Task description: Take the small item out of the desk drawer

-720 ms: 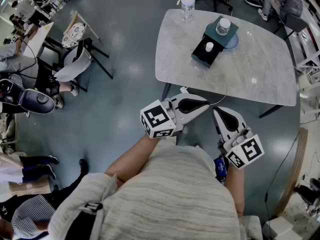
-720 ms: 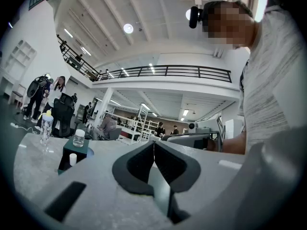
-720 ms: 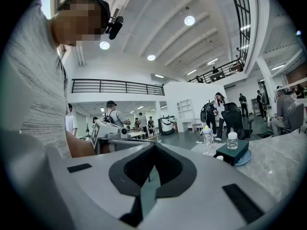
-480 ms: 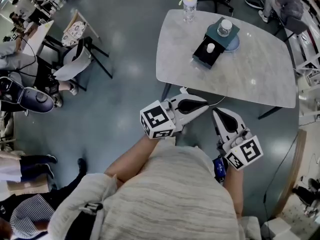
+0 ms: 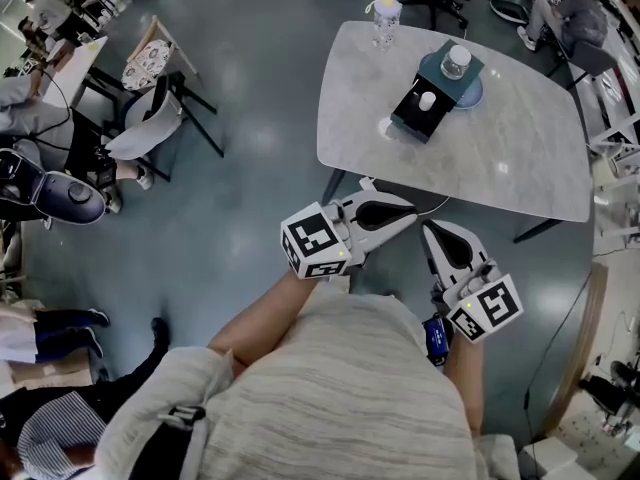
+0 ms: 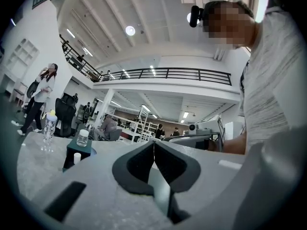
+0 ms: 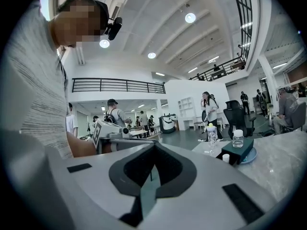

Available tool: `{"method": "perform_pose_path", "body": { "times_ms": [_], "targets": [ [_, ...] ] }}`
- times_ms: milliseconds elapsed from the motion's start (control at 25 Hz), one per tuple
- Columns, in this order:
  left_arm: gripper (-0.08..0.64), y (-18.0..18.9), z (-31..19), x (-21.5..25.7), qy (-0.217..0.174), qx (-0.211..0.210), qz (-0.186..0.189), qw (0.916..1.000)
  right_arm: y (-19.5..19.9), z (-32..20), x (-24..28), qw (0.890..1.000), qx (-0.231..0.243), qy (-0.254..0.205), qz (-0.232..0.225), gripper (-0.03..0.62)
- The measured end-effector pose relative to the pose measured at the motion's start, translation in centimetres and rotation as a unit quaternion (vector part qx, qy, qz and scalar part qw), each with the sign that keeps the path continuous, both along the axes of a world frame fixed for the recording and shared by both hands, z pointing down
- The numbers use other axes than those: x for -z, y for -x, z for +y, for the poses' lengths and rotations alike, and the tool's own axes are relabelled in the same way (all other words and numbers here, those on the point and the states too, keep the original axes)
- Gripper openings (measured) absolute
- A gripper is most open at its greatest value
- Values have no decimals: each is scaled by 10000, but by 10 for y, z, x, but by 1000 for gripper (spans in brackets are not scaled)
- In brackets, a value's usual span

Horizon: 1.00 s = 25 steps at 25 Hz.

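— Currently, left gripper point(image 5: 408, 211)?
— Jaws closed, nothing between them. It sits on the near side of the counter point(image 5: 520, 168).
— Right gripper point(image 5: 430, 230)?
— Same: jaws together, empty, just beside the left one.
— Counter, left to right?
— Bottle point(image 5: 386, 13) at the far edge. Drawer point(image 5: 412, 118) pulled out of the dark drawer box point(image 5: 447, 80), with the small white item point(image 5: 427, 100) inside. Jar point(image 5: 457, 61) on top of the box. Both grippers are well apart from the item.
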<state>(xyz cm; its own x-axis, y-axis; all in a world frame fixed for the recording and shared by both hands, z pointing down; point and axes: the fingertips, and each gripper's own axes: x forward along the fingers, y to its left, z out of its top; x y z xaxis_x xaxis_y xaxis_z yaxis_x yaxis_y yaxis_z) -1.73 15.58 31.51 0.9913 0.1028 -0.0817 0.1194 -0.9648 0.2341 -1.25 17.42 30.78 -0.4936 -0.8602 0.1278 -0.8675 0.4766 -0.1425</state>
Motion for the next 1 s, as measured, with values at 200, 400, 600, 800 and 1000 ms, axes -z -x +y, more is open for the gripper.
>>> {"method": "perform_pose_path", "body": {
  "times_ms": [200, 400, 600, 800, 1000],
  "targets": [
    [15, 12, -9, -2, 65, 92, 44, 9999, 10, -6, -2, 9999, 36, 94, -39, 9],
    [15, 16, -19, -8, 213, 129, 23, 9997, 11, -15, -4, 9997, 110, 216, 82, 9],
    [15, 5, -35, -14, 262, 196, -38, 9995, -1, -35, -8, 9995, 193, 240, 89, 9],
    [15, -10, -61, -20, 332, 340, -135, 9988, -17, -63, -12, 9990, 361, 258, 23, 9],
    [15, -38, -99, -27, 389, 484, -234, 9978, -40, -104, -16, 9977, 599, 321, 2, 10]
  ]
}}
